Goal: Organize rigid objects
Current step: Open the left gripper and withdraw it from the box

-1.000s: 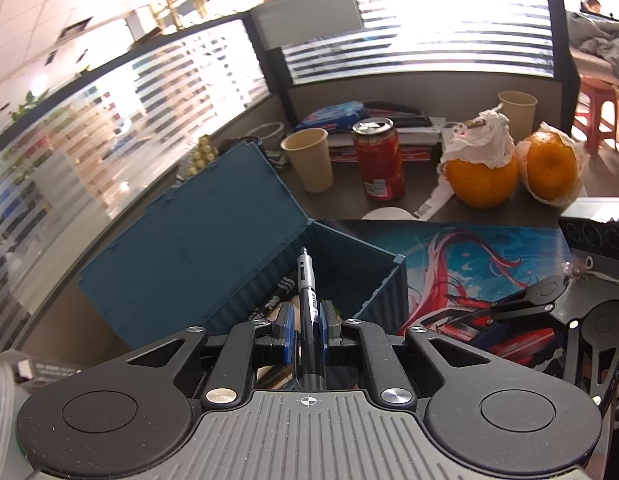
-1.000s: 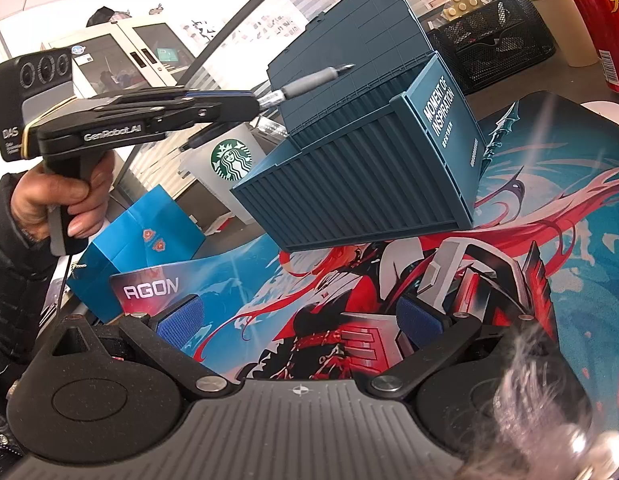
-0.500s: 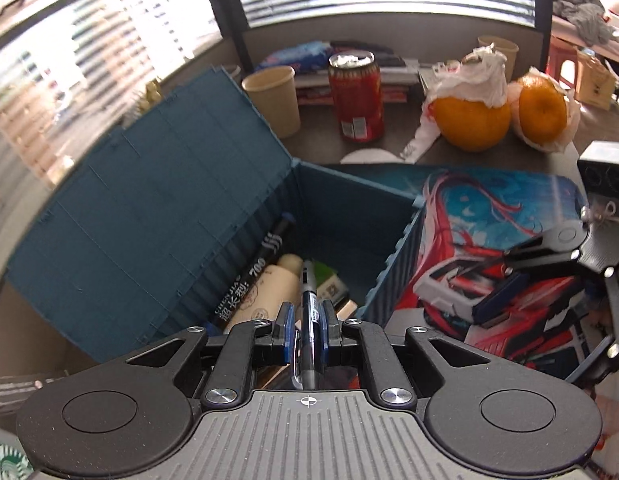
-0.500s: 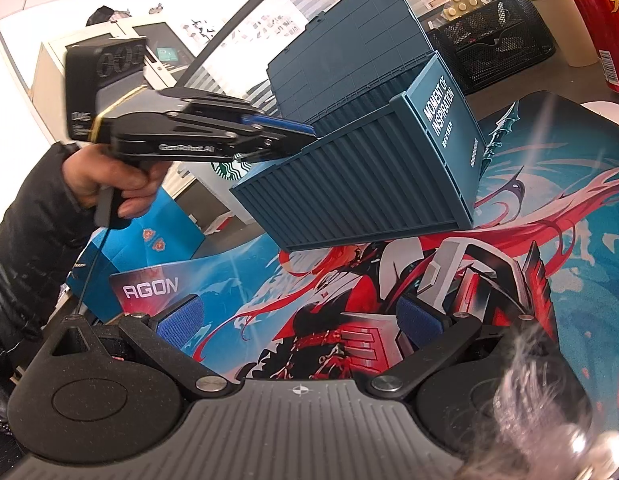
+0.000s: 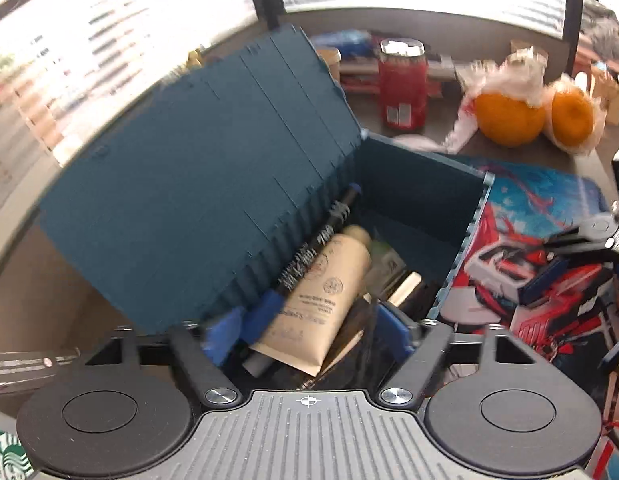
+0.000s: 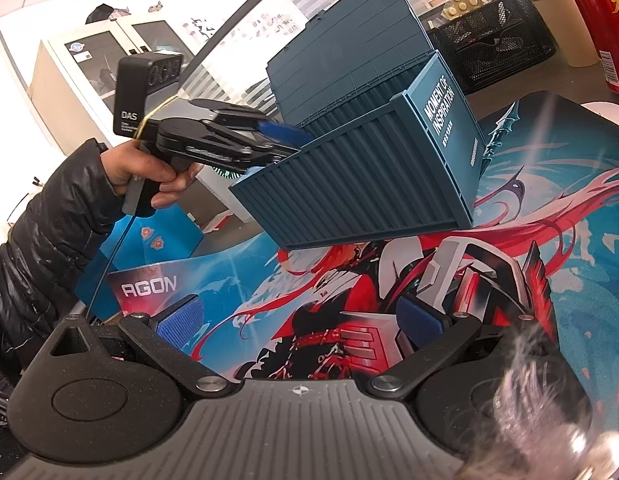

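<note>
Over the near end of the dark blue container-shaped plastic box [image 5: 421, 208] hangs the left gripper [image 5: 309, 328], its jaws spread apart and holding nothing. Inside the box lie a beige tube [image 5: 325, 292] and a black marker pen [image 5: 309, 252] along the left wall, under the raised lid [image 5: 213, 200]. To the right, above the printed desk mat [image 6: 509, 248], the right gripper [image 6: 301, 318] is wide open and empty.
</note>
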A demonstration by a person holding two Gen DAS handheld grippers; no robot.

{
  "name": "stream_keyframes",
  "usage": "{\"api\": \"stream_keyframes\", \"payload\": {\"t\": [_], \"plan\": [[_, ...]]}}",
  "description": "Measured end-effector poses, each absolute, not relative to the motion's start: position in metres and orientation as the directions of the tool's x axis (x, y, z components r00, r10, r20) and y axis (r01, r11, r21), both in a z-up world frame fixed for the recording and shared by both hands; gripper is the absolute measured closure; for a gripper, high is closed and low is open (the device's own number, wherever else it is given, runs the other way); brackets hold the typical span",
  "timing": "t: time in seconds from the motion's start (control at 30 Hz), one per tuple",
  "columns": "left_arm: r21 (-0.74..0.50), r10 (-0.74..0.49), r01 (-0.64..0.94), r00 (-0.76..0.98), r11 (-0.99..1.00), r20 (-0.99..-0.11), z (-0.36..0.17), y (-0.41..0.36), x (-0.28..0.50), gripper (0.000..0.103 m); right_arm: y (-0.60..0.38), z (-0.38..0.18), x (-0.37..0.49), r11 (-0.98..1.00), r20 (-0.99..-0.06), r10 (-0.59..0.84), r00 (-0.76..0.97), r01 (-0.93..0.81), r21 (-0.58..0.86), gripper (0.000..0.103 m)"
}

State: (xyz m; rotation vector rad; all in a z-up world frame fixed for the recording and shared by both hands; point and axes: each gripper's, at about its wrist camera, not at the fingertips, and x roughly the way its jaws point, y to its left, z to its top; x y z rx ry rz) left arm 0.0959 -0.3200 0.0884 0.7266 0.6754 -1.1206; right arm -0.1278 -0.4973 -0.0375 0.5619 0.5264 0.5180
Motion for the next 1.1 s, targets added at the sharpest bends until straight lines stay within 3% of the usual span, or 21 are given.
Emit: {"api": "stream_keyframes", "payload": {"t": [0.17,0.43,0.63,0.87,1.1], "plan": [[0.193,-0.587,0.946,0.313,0.259,-0.746,0.107,-0.305,0.079,0.010,-0.497,-0.038,-0.127,0.732,-0.323,0.582,0.746,-0.307,0.608,0.000],[0.261,-0.592,0.914,0.400,0.310,-0.699,0.119,-0.272,0.053,0.000,-0.495,-0.038,-0.127,0.739,-0.334,0.578,0.745,-0.305,0.600,0.000],[0.234,-0.581,0.845,0.507,0.481,-0.637,0.111,-0.221,0.041,0.000,-0.494,-0.037,-0.127,0.745,-0.341,0.574,0.744,-0.302,0.594,0.000],[0.107,-0.482,0.602,0.723,0.791,-0.495,0.081,-0.154,0.019,0.000,-0.470,-0.029,-0.124,0.831,-0.411,0.494,0.766,-0.276,0.483,0.000],[-0.020,-0.297,0.329,0.825,0.944,-0.481,0.042,-0.122,-0.002,0.000,-0.393,-0.005,-0.107,0.906,-0.452,0.398,0.798,-0.263,0.332,0.000]]}}
